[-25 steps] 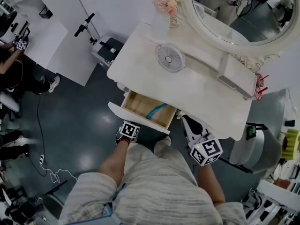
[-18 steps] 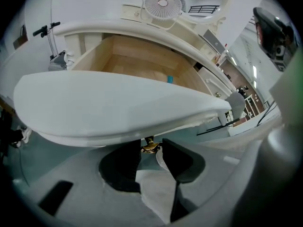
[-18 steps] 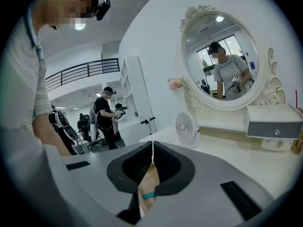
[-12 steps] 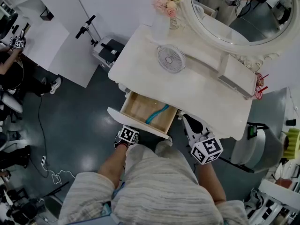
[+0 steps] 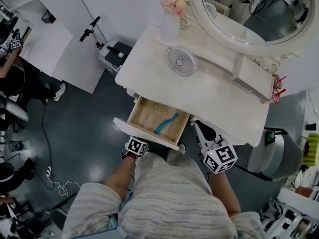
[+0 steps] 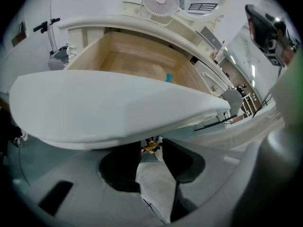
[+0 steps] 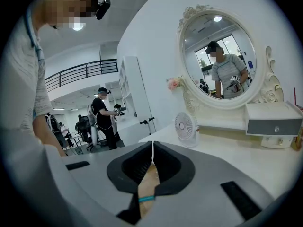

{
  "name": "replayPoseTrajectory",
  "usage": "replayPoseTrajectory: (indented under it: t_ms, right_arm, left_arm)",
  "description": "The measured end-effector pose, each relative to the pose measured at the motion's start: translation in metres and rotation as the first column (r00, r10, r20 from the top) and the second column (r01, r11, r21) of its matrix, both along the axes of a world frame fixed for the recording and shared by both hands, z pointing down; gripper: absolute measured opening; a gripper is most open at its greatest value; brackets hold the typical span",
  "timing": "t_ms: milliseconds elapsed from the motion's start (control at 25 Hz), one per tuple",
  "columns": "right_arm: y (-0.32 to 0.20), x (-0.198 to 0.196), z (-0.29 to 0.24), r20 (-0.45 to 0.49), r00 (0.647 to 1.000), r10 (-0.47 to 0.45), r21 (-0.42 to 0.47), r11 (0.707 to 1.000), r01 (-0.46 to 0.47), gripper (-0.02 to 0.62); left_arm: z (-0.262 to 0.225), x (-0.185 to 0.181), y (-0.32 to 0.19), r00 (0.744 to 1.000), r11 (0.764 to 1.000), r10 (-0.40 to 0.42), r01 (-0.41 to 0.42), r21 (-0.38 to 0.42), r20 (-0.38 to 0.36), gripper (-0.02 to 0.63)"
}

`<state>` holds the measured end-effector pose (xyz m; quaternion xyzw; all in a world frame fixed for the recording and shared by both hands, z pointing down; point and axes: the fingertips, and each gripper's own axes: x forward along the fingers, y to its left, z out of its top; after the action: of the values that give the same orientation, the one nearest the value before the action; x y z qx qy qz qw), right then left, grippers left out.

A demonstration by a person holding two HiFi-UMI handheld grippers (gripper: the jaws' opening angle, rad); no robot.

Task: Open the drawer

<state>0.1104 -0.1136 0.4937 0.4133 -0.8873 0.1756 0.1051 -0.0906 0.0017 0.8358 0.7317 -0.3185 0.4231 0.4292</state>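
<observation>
The white dressing table point(image 5: 209, 91) has its left drawer point(image 5: 145, 114) pulled out, showing a wooden inside with a blue object point(image 5: 166, 123) lying in it. My left gripper point(image 5: 139, 140) is at the white drawer front point(image 6: 118, 110), pointing steeply down. In the left gripper view its two black jaws are closed on the small brass knob point(image 6: 150, 147) under the front's edge. My right gripper point(image 5: 200, 129) hangs by the table's front edge, right of the drawer. It is shut with nothing in it point(image 7: 152, 144) and points over the tabletop.
On the table stand a small white fan point(image 5: 181, 61), pink flowers point(image 5: 174, 0), an oval mirror point(image 5: 249, 14) and a little white drawer box point(image 5: 251, 78). A scooter point(image 5: 107, 46) is parked to the left. Other people stand at the far left. Cables point(image 5: 52, 183) lie on the dark floor.
The drawer has slid further out toward me, with my left gripper moving back along with its front. The right gripper has stayed where it was.
</observation>
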Motion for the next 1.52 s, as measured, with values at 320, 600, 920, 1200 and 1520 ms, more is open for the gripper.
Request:
replayPoseTrajectory:
  t_ms: [320, 600, 920, 1200, 1520]
  right_arm:
    - [0.000, -0.001, -0.001, -0.001, 1.000, -0.003, 0.003, 1.000, 0.003, 0.011]
    - [0.001, 0.000, -0.001, -0.001, 1.000, 0.007, 0.000, 1.000, -0.007, 0.011]
    - [-0.002, -0.002, -0.004, 0.004, 1.000, 0.011, 0.006, 1.000, -0.011, 0.011]
    - [-0.005, -0.001, -0.005, 0.007, 1.000, 0.025, 0.011, 1.000, -0.025, 0.011]
    - [-0.011, -0.010, -0.013, 0.021, 1.000, 0.021, 0.032, 0.999, -0.021, 0.011]
  left_arm:
    - [0.001, 0.000, 0.001, 1.000, 1.000, 0.002, -0.002, -0.001, -0.003, 0.150]
    - [0.001, 0.000, 0.002, 1.000, 0.999, -0.008, 0.007, -0.032, -0.019, 0.152]
    - [0.001, 0.001, 0.008, 0.998, 0.996, -0.034, 0.029, -0.089, -0.050, 0.158]
    - [-0.013, 0.004, 0.010, 0.999, 0.998, 0.030, -0.032, -0.051, -0.042, 0.218]
    - [-0.054, -0.002, 0.012, 0.987, 0.987, 0.162, -0.162, 0.015, -0.023, 0.227]
